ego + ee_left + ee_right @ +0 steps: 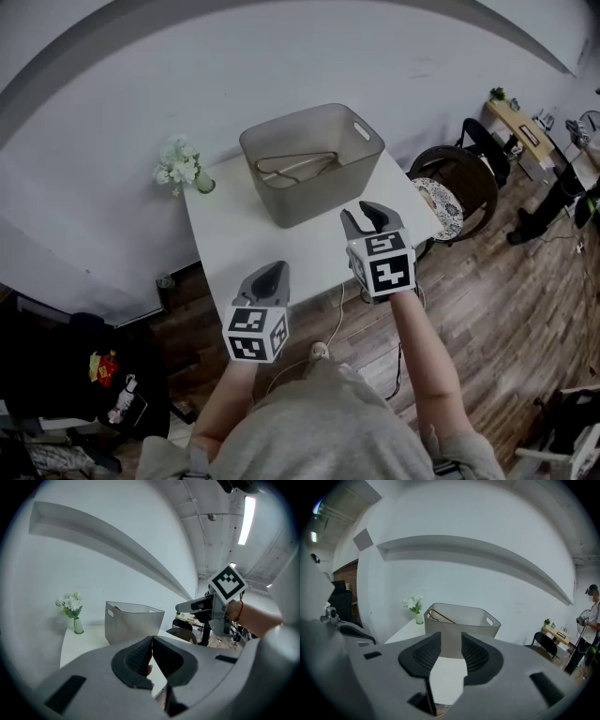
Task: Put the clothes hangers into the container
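left tongs: clenched, the pads touch and hold nothing; they hang low over the near edge of the worktop, well apart from the container, as the idle hand.
right tongs: released, the jaws are apart and only bare worktop shows through the gap; they point at the near wall of the container, a little in front of it and not touching it.
hangers: inside the container, on its floor; in the right gripper view one end leans up against the left wall.
container: upright on the far part of the worktop, open top, so a hanger can go in from above.
worktop: I see no hanger left on it, so I judge the task done or nearly done.
vase: with white flowers, at the far left corner, beside the container but apart, out of the way.
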Demonstrator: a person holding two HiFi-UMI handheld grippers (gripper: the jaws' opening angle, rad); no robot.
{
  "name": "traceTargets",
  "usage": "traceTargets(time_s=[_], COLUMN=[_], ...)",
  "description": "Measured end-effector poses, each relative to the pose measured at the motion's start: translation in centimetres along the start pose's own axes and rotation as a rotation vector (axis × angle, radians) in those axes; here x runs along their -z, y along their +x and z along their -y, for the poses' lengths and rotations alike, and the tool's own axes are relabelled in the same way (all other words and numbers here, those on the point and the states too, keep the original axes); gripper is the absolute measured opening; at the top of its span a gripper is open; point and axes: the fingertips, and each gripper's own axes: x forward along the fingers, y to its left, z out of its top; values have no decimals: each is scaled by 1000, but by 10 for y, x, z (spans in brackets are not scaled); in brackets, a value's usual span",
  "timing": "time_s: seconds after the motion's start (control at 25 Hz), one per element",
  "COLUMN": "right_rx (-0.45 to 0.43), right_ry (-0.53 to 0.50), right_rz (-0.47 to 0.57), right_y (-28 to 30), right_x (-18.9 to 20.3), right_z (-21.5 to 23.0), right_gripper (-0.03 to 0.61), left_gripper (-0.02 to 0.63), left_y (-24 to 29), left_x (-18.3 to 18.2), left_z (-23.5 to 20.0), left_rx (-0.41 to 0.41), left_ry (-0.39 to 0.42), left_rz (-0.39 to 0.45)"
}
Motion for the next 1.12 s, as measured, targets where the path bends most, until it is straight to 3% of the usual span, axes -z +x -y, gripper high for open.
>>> traceTargets(time_s=[0.72,1.12], right_rx=[35,71], right_ry=[113,182], right_rz=[-3,-7], right_y=[-122,-175], right_x=[82,123], right_z=[-83,-129], right_gripper=[116,16], left_gripper=[8,8], left_y=[-106,-163], left_x=[38,56], left_z=[31,38], left_rx=[37,49], left_ry=[34,31], left_rz=[-1,9])
